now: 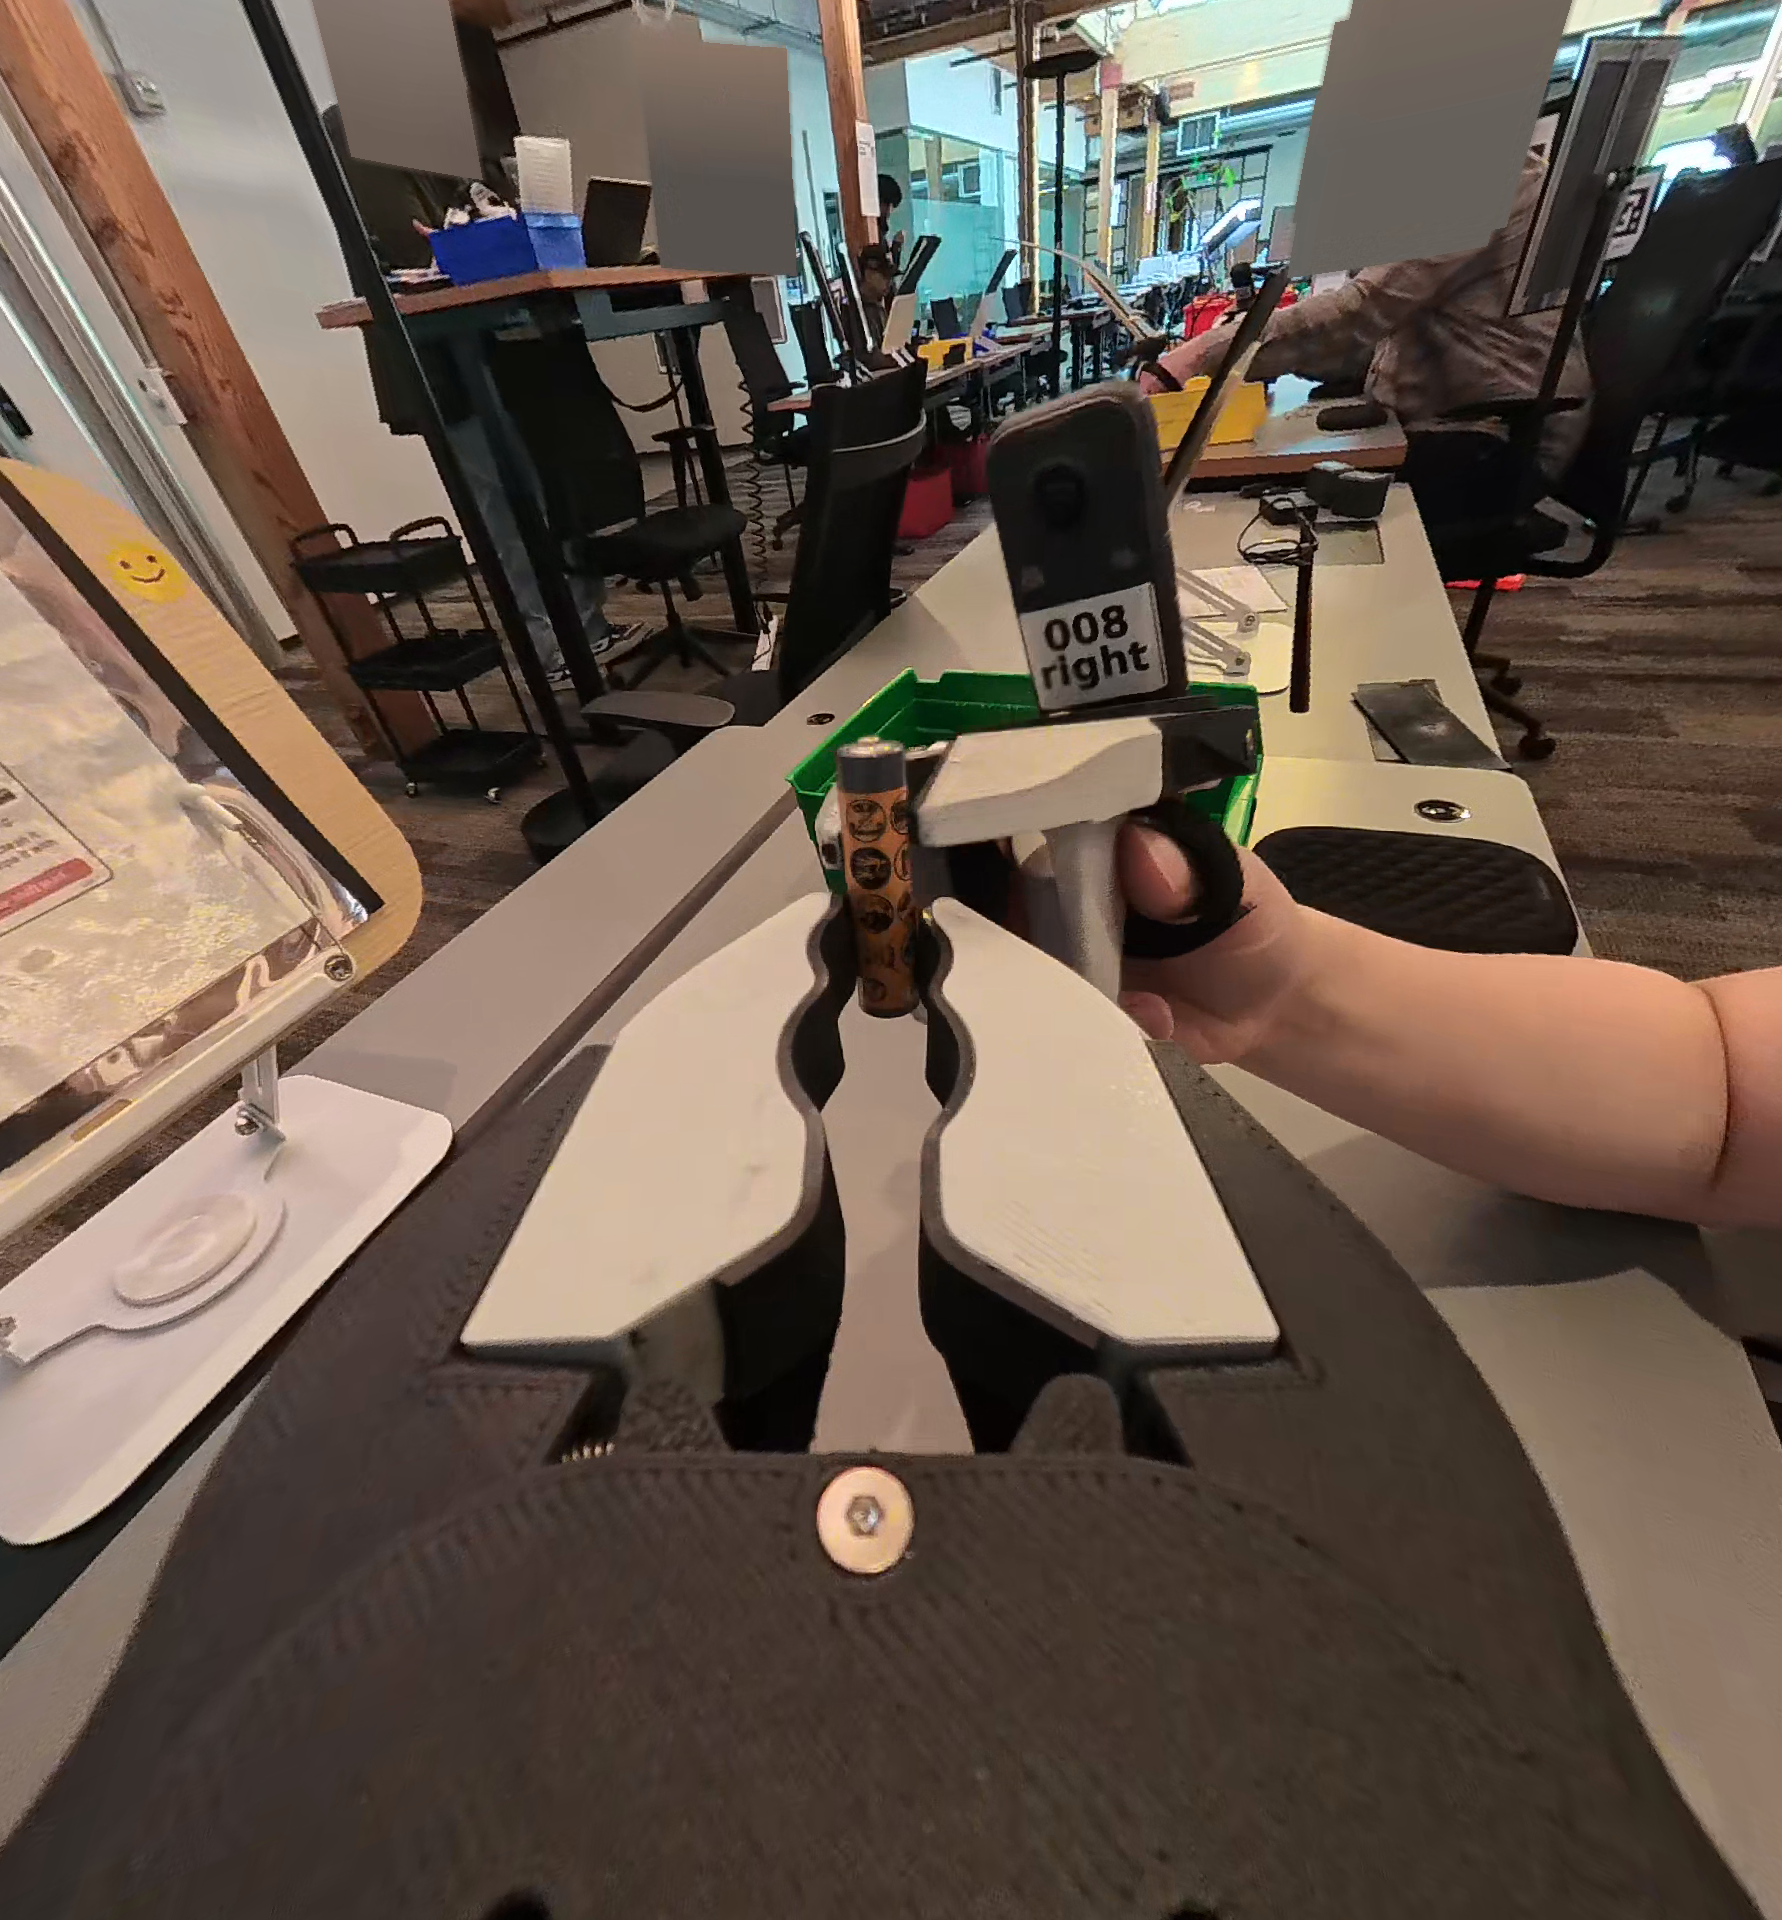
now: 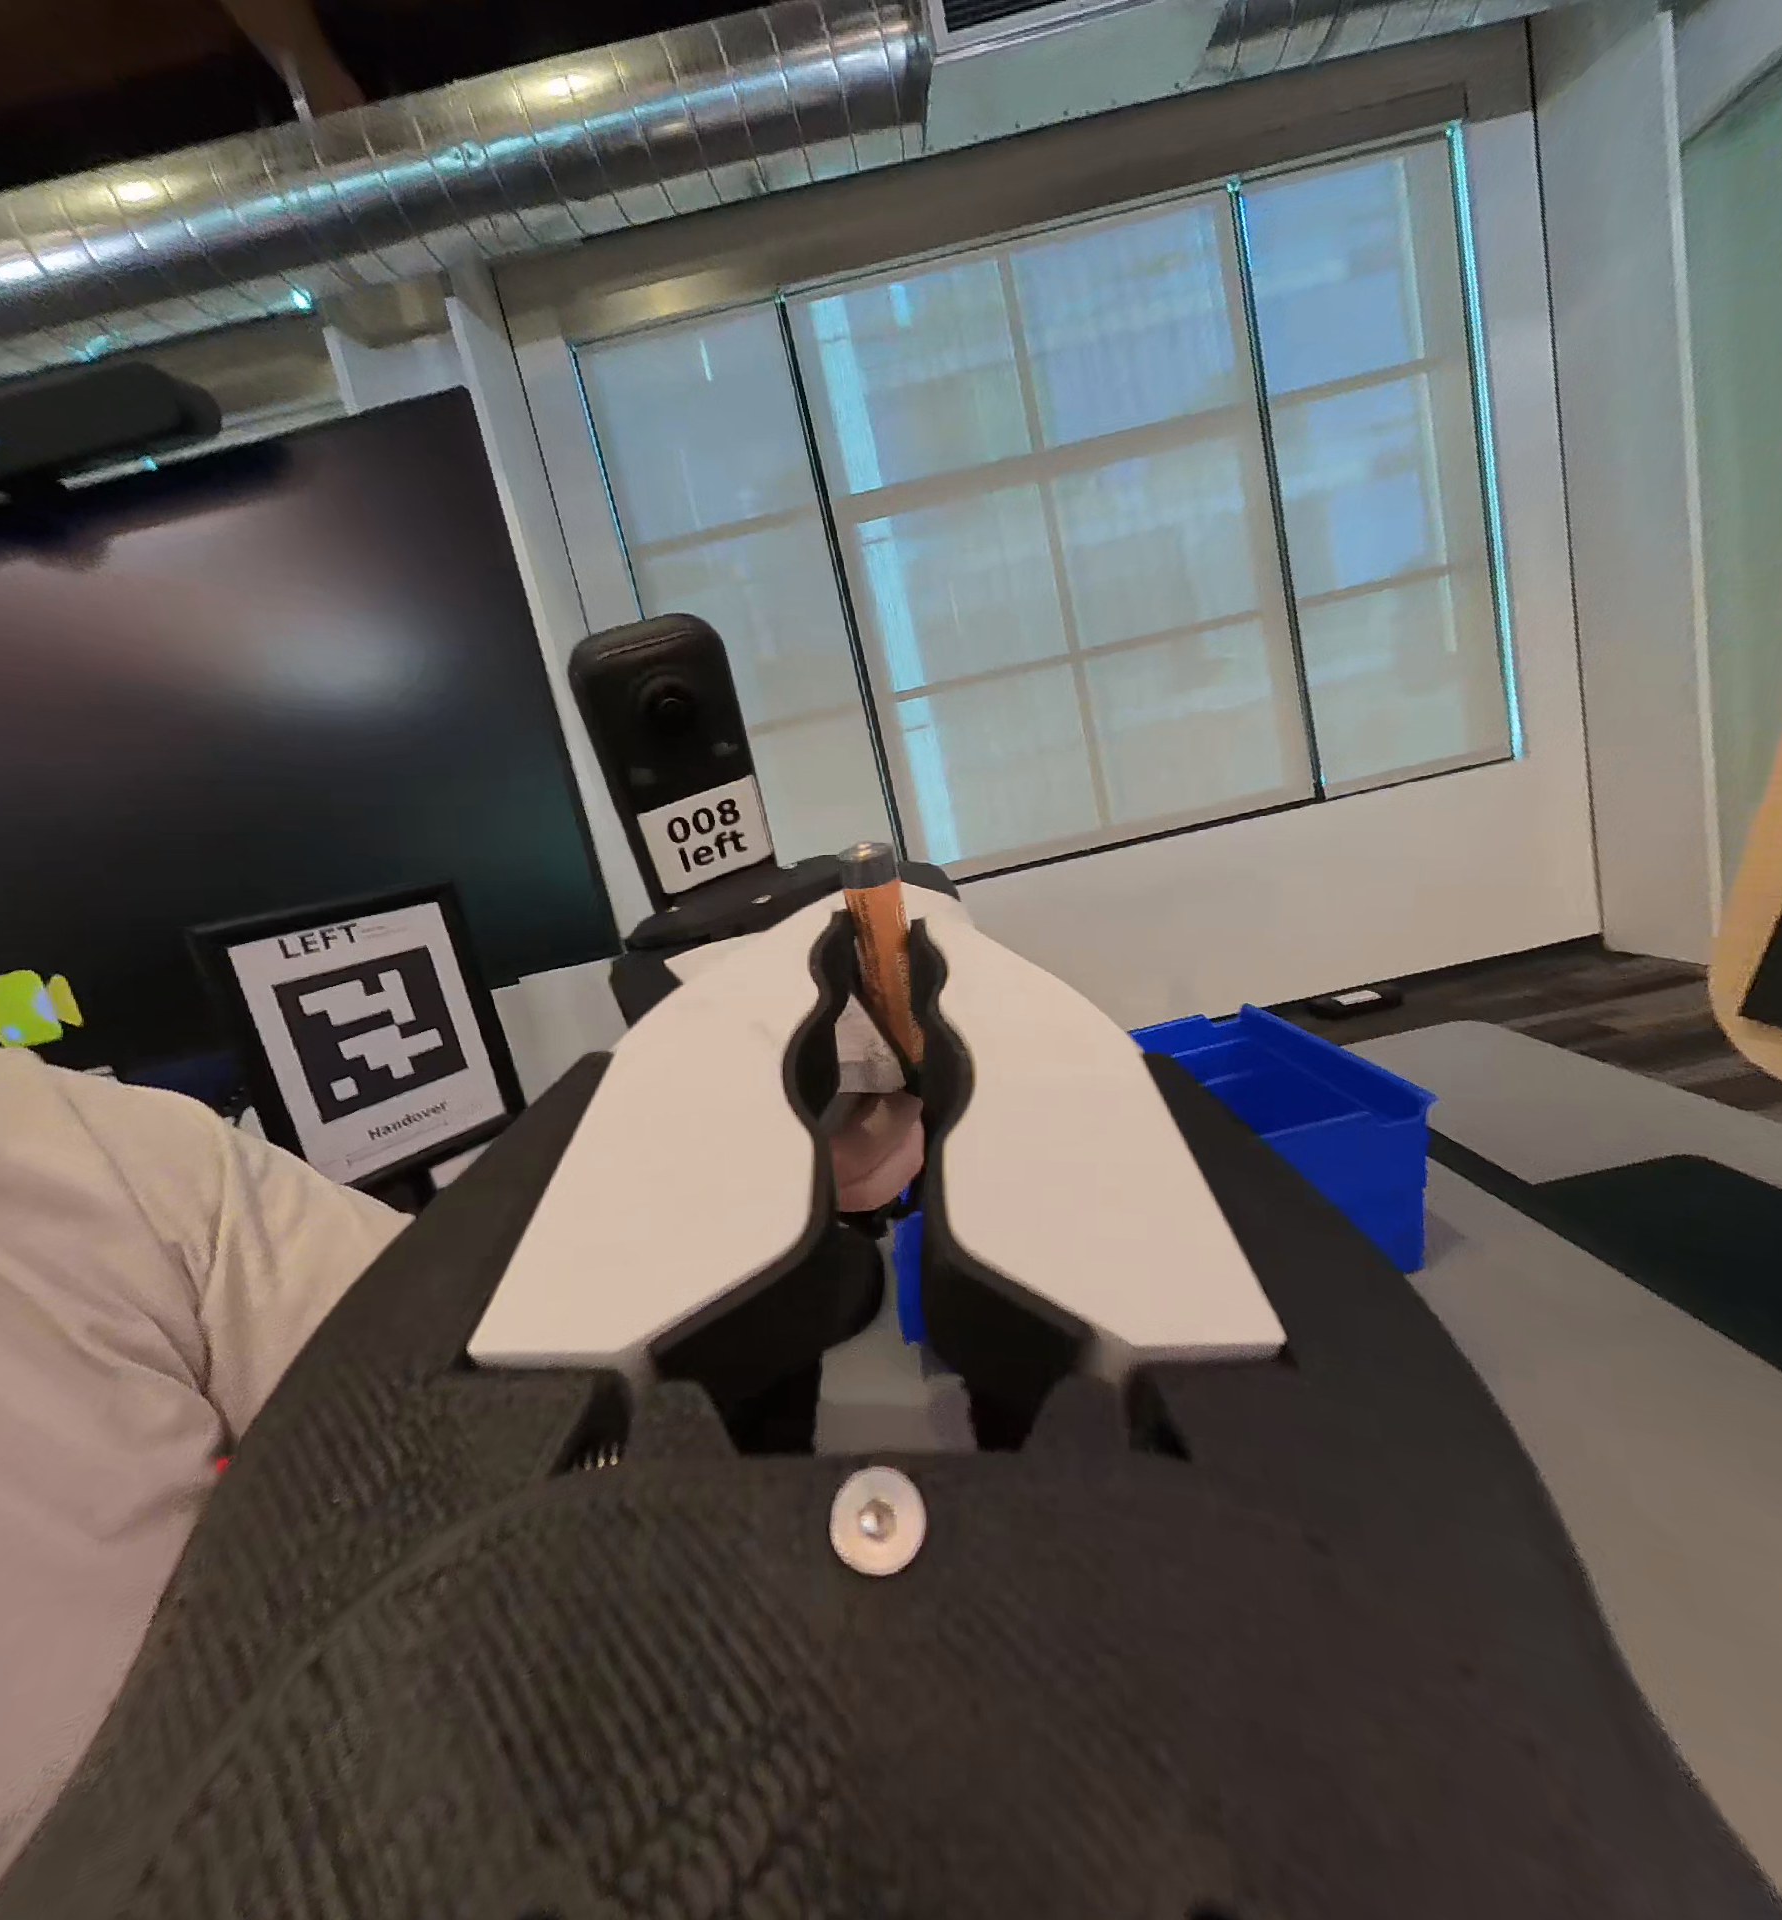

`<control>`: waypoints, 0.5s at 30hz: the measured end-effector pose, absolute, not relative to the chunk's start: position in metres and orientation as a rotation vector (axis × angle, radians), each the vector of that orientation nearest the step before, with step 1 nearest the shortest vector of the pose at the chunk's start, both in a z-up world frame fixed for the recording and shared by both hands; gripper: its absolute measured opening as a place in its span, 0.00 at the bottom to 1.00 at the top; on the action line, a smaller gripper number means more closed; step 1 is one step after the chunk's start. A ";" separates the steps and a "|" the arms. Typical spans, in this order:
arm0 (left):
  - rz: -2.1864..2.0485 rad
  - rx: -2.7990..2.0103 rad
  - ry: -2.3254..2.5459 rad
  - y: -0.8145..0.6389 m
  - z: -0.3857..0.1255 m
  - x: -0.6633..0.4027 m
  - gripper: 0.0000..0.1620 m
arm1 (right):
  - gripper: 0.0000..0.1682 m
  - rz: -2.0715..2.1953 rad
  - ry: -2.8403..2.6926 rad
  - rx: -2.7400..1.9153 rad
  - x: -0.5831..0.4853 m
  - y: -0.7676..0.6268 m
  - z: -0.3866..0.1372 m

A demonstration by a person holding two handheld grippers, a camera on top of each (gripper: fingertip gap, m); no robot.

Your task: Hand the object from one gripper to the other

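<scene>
Left gripper point(image 1: 879, 951): fingers nearly closed, the lower half of the orange battery point(image 1: 874, 894) seated upright in the notch between the fingertips. Right gripper point(image 2: 879, 971): fingers likewise nearly closed on the battery point(image 2: 882, 961), its cap projecting above the tips. In the left wrist view the right gripper point(image 1: 923, 790) meets the battery's upper part from the right side; both appear to grip it at once, though firm contact on each side cannot be confirmed. Judgement: handover is at the shared-hold stage. Confirm the receiving grip first, then open the giving fingers slowly, without twisting. Withdraw along the finger axis, away from the green bin point(image 1: 866, 727) beyond the tips
</scene>
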State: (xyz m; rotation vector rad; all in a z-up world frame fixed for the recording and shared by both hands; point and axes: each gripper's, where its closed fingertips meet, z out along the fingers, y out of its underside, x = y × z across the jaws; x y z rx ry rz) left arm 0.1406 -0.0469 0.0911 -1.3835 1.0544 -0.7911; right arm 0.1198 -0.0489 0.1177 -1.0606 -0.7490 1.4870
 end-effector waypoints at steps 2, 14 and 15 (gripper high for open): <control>-0.778 -1.376 1.059 -0.047 0.090 0.141 0.10 | 0.06 1.415 -0.774 -1.071 0.122 -0.047 0.117; -0.911 -1.435 0.896 -0.060 0.122 0.119 0.23 | 0.06 0.064 -0.999 -0.806 0.132 -0.049 0.121; -0.916 -1.447 0.892 -0.061 0.121 0.121 0.23 | 0.06 -0.003 -1.010 -0.780 0.130 -0.051 0.121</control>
